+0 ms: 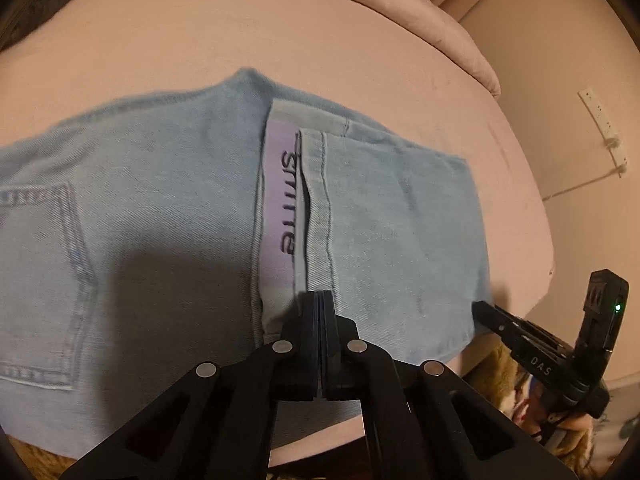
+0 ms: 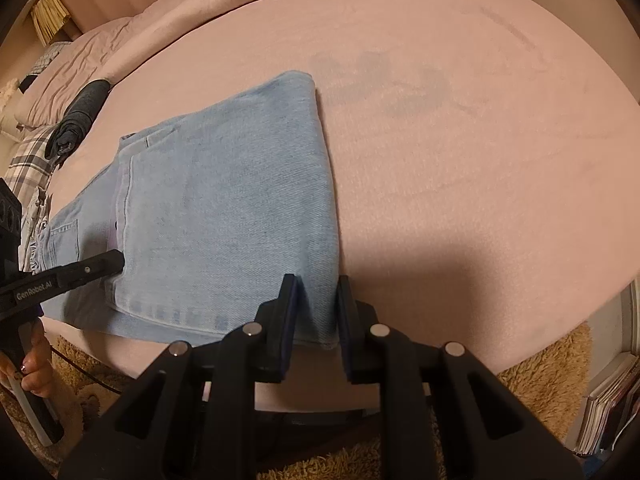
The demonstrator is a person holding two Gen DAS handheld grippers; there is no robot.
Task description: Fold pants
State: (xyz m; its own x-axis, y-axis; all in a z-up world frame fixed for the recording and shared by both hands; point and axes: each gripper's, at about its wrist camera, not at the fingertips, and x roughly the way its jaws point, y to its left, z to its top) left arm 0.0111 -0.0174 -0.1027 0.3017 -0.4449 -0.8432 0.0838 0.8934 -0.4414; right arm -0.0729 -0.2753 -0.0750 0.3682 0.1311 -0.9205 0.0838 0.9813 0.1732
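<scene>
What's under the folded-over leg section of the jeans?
The light blue denim jeans show a lilac printed waistband label and a back pocket beside the folded flap; anything beneath it is covered.

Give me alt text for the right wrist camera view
Light blue jeans lie folded on a pink bed. The open right gripper straddles their near right corner, while the left gripper touches the hem at left.
</scene>
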